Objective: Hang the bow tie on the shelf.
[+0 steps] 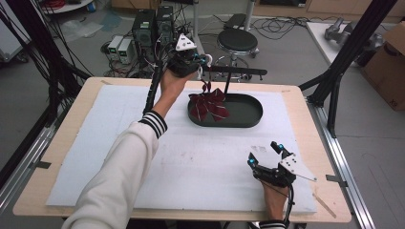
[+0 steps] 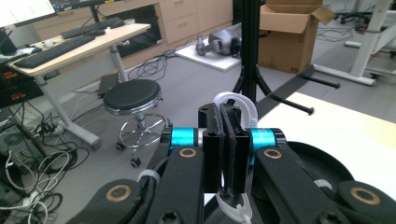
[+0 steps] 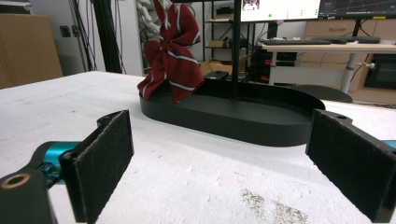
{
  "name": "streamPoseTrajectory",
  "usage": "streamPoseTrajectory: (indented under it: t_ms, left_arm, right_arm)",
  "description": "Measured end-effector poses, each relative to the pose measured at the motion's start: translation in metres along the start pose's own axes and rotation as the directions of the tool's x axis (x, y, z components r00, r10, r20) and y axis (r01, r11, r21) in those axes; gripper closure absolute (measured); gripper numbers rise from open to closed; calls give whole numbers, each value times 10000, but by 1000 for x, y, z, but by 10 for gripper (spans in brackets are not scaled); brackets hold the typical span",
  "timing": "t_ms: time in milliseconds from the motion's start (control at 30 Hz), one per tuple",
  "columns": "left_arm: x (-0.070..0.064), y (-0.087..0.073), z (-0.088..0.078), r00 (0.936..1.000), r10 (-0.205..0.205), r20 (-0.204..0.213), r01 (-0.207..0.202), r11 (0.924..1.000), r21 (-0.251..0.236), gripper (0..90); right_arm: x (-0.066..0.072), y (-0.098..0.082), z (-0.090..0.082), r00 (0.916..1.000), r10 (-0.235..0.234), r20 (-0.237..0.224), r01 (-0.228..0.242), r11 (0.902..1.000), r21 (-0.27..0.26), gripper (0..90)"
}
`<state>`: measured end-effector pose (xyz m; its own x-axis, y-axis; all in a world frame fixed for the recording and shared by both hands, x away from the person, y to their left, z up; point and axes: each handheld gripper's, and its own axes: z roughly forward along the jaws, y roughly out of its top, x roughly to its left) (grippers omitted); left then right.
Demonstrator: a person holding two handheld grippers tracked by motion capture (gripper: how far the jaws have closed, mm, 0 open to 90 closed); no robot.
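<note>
The red bow (image 1: 208, 106) with white stripes hangs by its white loop (image 2: 233, 100) above the left end of the black oval tray (image 1: 248, 118), its lower tails reaching down toward the tray floor, possibly brushing it; the high view is too coarse to tell. The left gripper (image 1: 203, 61) holds it there, jaws pressed together on the white loop, which curls out above and below the pads in the left gripper view. Gripping the loop rather than the fabric lets the bow dangle freely, probably so the loop can be slipped over the black crossbar (image 1: 239, 71) of the stand whose post rises from the tray. The gripper sits just left of that bar, near its tip. The right gripper (image 1: 265, 154) rests on the white mat (image 1: 95, 157) well in front of the tray, toward its right end, jaws spread wide and holding nothing, seemingly parked out of the way while the left hand works.
</note>
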<state>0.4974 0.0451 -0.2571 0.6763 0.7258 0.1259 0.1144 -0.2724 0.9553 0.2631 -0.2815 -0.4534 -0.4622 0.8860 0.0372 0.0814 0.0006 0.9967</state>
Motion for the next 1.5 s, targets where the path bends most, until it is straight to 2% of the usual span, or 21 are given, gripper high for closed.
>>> streamPoseTrajectory:
  t_ms: [133, 267, 333, 467, 567, 600, 633, 667, 700, 767, 800, 833, 900, 967, 1067, 1167, 1300, 1333, 1400, 1500]
  left_arm:
    - [6, -3, 9, 9998, 63, -209, -57, 9995, 315, 873]
    - [12, -9, 16, 9991, -218, -366, 234, 9988, 437, 873]
    - [14, -13, 18, 9988, -230, -439, 262, 9970, 730, 873]
    - [16, -22, 19, 9981, -218, -582, 270, 9955, 905, 872]
    - [18, -26, 19, 9985, -154, -531, 215, 9931, 1153, 861]
    - [19, -28, 21, 9980, -163, -604, 248, 9896, 1417, 799]
    - [19, -30, 22, 9968, -245, -764, 362, 9869, 1570, 662]
    - [20, -32, 24, 9951, -329, -937, 479, 9855, 1630, 481]
    - [21, -33, 24, 9936, -410, -1053, 592, 9826, 1762, 353]
    - [22, -36, 22, 9912, -578, -1188, 750, 9865, 1459, 208]
    - [25, -37, 18, 9921, -748, -1005, 851, 9910, 1031, 157]
    - [27, -38, 14, 9931, -885, -775, 946, 9924, 786, 132]
    - [30, -39, 9, 9935, -1010, -523, 1041, 9927, 603, 98]
    - [32, -41, 1, 9952, -930, -316, 940, 9950, 336, 93]
    - [35, -47, -13, 9942, -1076, 71, 1076, 9942, -22, 88]
    - [35, -60, -31, 9918, -1260, 223, 1269, 9910, -427, 88]
    - [35, -91, -69, 9887, -1432, 435, 1467, 9848, -925, 88]
    - [35, -100, -81, 9877, -1474, 527, 1528, 9811, -1187, 88]
    - [35, -118, -103, 9867, -1447, 736, 1531, 9804, -1241, 88]
    - [36, -144, -137, 9859, -1345, 998, 1499, 9743, -1681, 88]
  right_arm:
    - [-1, 0, 0, 10000, 12, 7, -12, 10000, -22, 66]
    - [0, 0, 0, 10000, 5, 2, -5, 10000, -12, 66]
    - [-1, 0, 0, 10000, -17, -1, 17, 10000, -34, 67]
    - [-1, 0, 0, 10000, 45, 8, -45, 10000, 21, 67]
    - [-1, 0, 1, 10000, 4, 5, -4, 10000, 15, 66]
    - [0, 0, 1, 10000, 1, -6, -1, 10000, 28, 67]
    - [0, 0, 1, 10000, -2, 14, 2, 10000, 58, 67]
    - [0, 0, 0, 10000, -6, 15, 5, 10000, 77, 66]
    - [0, 0, 0, 10000, -19, 11, 19, 10000, 61, 66]
    - [0, 0, 0, 10000, -3, 13, 3, 10000, 71, 66]
    - [0, 0, 1, 10000, -32, 5, 32, 10000, 63, 66]
    - [0, 0, 0, 10000, -48, 5, 48, 10000, 66, 66]
    - [0, 0, 0, 10000, -28, -1, 28, 10000, 59, 66]
    - [1, 0, 0, 10000, 11, -2, -11, 10000, 51, 66]
    - [0, 0, 0, 10000, 9, -6, -9, 10000, 44, 66]
    - [0, 0, 0, 10000, 7, -15, -7, 10000, 41, 66]
    - [1, 0, 0, 10000, -62, -2, 62, 10000, -8, 66]
    - [1, 0, 0, 10000, -61, 2, 61, 10000, -6, 66]
    - [1, 0, 0, 10000, -54, -6, 54, 10000, -25, 67]
    - [1, 0, -1, 10000, -35, -18, 35, 10000, -29, 66]
